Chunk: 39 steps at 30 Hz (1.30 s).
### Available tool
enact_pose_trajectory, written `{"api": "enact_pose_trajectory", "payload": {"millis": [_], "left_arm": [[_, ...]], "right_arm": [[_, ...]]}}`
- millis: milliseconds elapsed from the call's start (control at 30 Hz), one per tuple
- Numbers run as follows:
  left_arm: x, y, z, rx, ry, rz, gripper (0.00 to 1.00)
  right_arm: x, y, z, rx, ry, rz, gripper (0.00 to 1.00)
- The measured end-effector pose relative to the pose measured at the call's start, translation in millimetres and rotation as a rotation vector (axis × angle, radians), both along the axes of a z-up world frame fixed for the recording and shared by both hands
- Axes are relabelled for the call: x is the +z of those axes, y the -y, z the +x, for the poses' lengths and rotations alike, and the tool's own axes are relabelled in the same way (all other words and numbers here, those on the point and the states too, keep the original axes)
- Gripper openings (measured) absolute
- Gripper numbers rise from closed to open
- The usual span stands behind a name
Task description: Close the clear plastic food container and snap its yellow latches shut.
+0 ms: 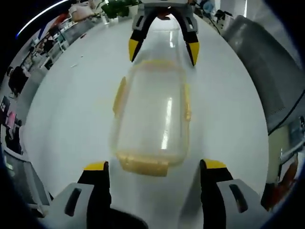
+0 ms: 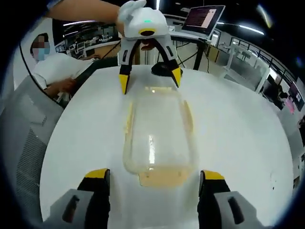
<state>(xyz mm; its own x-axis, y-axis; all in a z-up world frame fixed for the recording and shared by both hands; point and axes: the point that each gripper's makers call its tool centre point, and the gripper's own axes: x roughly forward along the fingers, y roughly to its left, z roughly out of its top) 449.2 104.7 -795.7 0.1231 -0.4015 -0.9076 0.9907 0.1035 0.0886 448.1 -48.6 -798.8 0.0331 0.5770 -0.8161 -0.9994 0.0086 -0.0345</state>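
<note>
A clear plastic container [image 1: 150, 119] with its clear lid lying on it rests lengthwise on the white table [image 1: 71, 119], between the two grippers. Yellow latches line its long sides [image 1: 119, 95] and its near end [image 1: 143, 164]. My left gripper [image 1: 155, 166] is open, its jaws standing either side of that near end. My right gripper [image 1: 163, 48] faces it from the far end, open as well. In the right gripper view the container [image 2: 157, 133] lies ahead of the open right gripper [image 2: 153, 174]. Its near yellow latch [image 2: 162, 179] sticks out flat, and the left gripper [image 2: 150, 78] stands beyond.
The table top is round and white. A grey chair [image 1: 267, 71] stands at its edge, and another grey chair [image 2: 24, 143] on the other side. A seated person in white [image 2: 52, 67] is behind the table, near a laptop on a stand [image 2: 205, 19].
</note>
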Motion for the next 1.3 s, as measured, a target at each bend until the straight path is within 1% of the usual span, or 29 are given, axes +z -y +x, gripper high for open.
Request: {"api": "enact_pose_trajectory", "payload": {"millis": [100, 200, 333, 400, 433, 500, 533, 567, 600, 633, 667, 767, 800, 833, 867, 900, 967, 1067, 1133, 1233, 1300], "left_arm": [[0.3, 1.1, -0.7, -0.012, -0.012, -0.002, 0.75], [-0.1, 1.6, 0.0, -0.023, -0.025, 0.003, 0.74], [-1.0, 3.0, -1.0, -0.043, -0.044, 0.006, 0.73], [-1.6, 3.4, -1.5, -0.051, -0.053, 0.007, 0.72], [-0.7, 4.0, -1.1, -0.058, -0.05, 0.008, 0.69], [2.1, 4.5, 0.3, -0.068, -0.049, 0.009, 0.55], [2.8, 3.7, 1.8, -0.059, -0.047, 0.012, 0.49], [3.0, 1.8, 0.8, -0.049, -0.061, 0.022, 0.41], [2.6, 1.3, -0.5, -0.048, -0.069, 0.027, 0.39], [3.2, 1.9, -0.5, -0.028, -0.072, 0.024, 0.39], [3.4, 1.6, -0.6, -0.041, -0.067, 0.026, 0.39], [4.3, 1.1, -1.4, -0.039, -0.063, 0.031, 0.39], [4.0, 0.5, -1.4, -0.04, -0.061, 0.03, 0.39], [4.5, -0.4, -1.2, -0.052, -0.054, 0.032, 0.39], [4.5, -2.4, -0.2, -0.062, -0.046, 0.038, 0.39], [5.8, -1.0, -0.1, -0.056, -0.049, 0.026, 0.38], [6.7, -0.4, -0.4, -0.044, -0.055, 0.026, 0.38], [6.8, 0.0, -1.4, -0.06, -0.048, 0.043, 0.38], [6.3, -0.7, -0.8, -0.052, -0.053, 0.048, 0.38], [4.8, -2.0, -1.4, -0.061, -0.045, 0.065, 0.39], [4.6, -3.1, -1.1, -0.068, -0.039, 0.065, 0.39]], "right_arm": [[-3.4, 0.6, -0.5, 0.027, -0.005, -0.022, 0.74], [-6.3, 1.3, -0.1, 0.035, -0.009, -0.039, 0.73], [-8.3, -0.9, 0.9, 0.027, -0.028, -0.04, 0.73], [-8.6, -0.9, 0.5, 0.025, -0.038, -0.044, 0.7], [-7.7, -1.2, 0.8, 0.028, -0.036, -0.044, 0.69], [-6.4, -1.4, 2.8, 0.03, -0.035, -0.046, 0.62], [-5.5, -1.1, 4.1, 0.028, -0.034, -0.049, 0.56], [-4.6, -0.5, 5.7, 0.026, -0.03, -0.053, 0.52], [-4.7, -0.7, 5.1, 0.038, -0.028, -0.053, 0.51], [-4.7, -0.8, 4.3, 0.04, -0.03, -0.053, 0.5], [-4.9, -0.9, 4.0, 0.041, -0.029, -0.054, 0.5], [-5.0, -0.6, 4.0, 0.047, -0.028, -0.053, 0.49], [-4.7, 0.4, 3.7, 0.055, -0.027, -0.055, 0.47], [-4.5, 2.1, 2.8, 0.07, -0.027, -0.062, 0.4], [-3.5, 4.9, 2.8, 0.089, -0.018, -0.075, 0.37], [-3.2, 0.7, 3.7, 0.063, -0.02, -0.051, 0.37], [-3.8, 1.2, 2.1, 0.072, -0.022, -0.063, 0.37], [-4.1, 1.7, 1.5, 0.073, -0.02, -0.071, 0.37], [-4.2, 2.2, 1.4, 0.073, -0.02, -0.073, 0.37], [-4.5, 2.5, 0.7, 0.076, -0.018, -0.084, 0.38], [-4.8, 2.7, 1.3, 0.082, -0.017, -0.09, 0.38]]}}
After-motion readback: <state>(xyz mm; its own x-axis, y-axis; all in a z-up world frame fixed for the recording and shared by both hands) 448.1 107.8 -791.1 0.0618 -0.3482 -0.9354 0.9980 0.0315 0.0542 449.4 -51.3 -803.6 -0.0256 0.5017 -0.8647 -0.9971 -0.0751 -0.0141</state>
